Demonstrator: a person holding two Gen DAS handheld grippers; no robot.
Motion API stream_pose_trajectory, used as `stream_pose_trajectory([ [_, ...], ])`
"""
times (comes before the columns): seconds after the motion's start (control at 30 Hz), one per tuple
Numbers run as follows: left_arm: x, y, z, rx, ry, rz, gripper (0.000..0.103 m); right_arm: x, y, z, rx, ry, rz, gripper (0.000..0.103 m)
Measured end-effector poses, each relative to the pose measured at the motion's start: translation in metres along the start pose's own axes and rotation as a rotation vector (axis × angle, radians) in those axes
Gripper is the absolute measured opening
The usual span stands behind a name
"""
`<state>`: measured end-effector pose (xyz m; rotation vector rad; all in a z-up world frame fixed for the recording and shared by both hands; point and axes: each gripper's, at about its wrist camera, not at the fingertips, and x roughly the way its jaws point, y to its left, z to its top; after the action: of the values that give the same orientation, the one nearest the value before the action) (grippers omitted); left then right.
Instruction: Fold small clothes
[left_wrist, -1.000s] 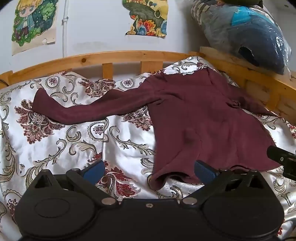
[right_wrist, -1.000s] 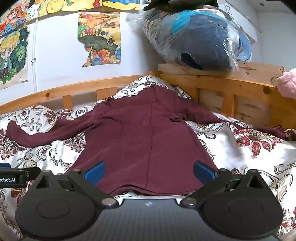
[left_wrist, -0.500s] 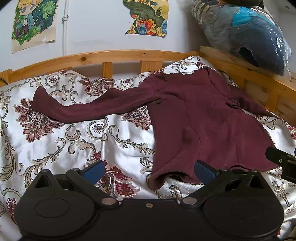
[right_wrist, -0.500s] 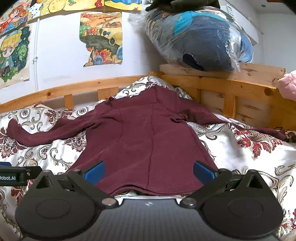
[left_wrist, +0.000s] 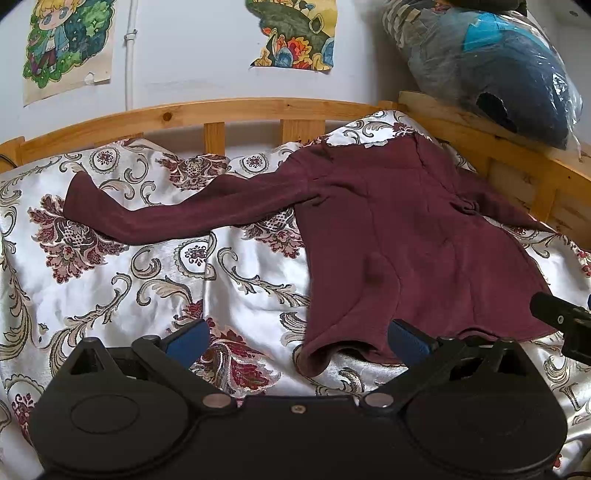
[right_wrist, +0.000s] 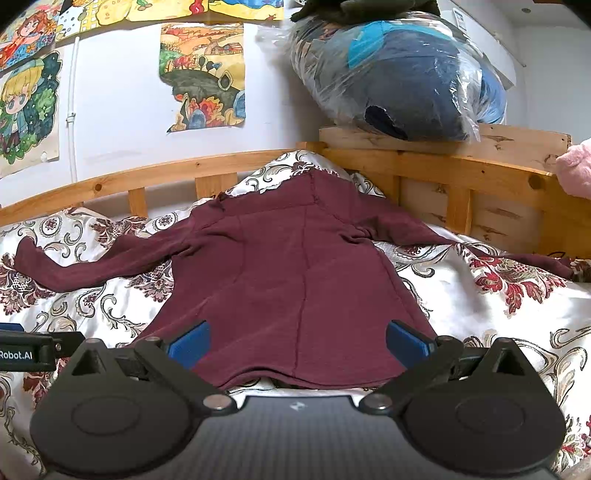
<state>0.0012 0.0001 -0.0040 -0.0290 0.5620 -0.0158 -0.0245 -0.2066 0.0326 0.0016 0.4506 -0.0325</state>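
Observation:
A small maroon long-sleeved top lies spread flat on a floral bedsheet, hem toward me, neck at the far corner. Its left sleeve stretches out to the left. Its right sleeve runs right along the bed rail. My left gripper is open and empty, just before the hem's left corner. My right gripper is open and empty, over the middle of the hem of the top. Each gripper's tip shows at the edge of the other's view.
A wooden bed rail borders the far side and a wooden headboard the right. A plastic-wrapped bundle of dark bedding sits on the headboard. Posters hang on the wall. A pink soft thing is at far right.
Both grippers have crept slightly forward and up; the view has shifted a little. The top has not moved and both grippers stay open.

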Motion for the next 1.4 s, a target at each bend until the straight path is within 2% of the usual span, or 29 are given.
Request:
stream_pose_trajectory([
  [1.4, -0.0004, 0.0016, -0.0002, -0.001, 0.006, 0.001, 0.102, 0.0015, 0.0010, -0.0018, 0.002, 0.008, 0.000, 0.103],
])
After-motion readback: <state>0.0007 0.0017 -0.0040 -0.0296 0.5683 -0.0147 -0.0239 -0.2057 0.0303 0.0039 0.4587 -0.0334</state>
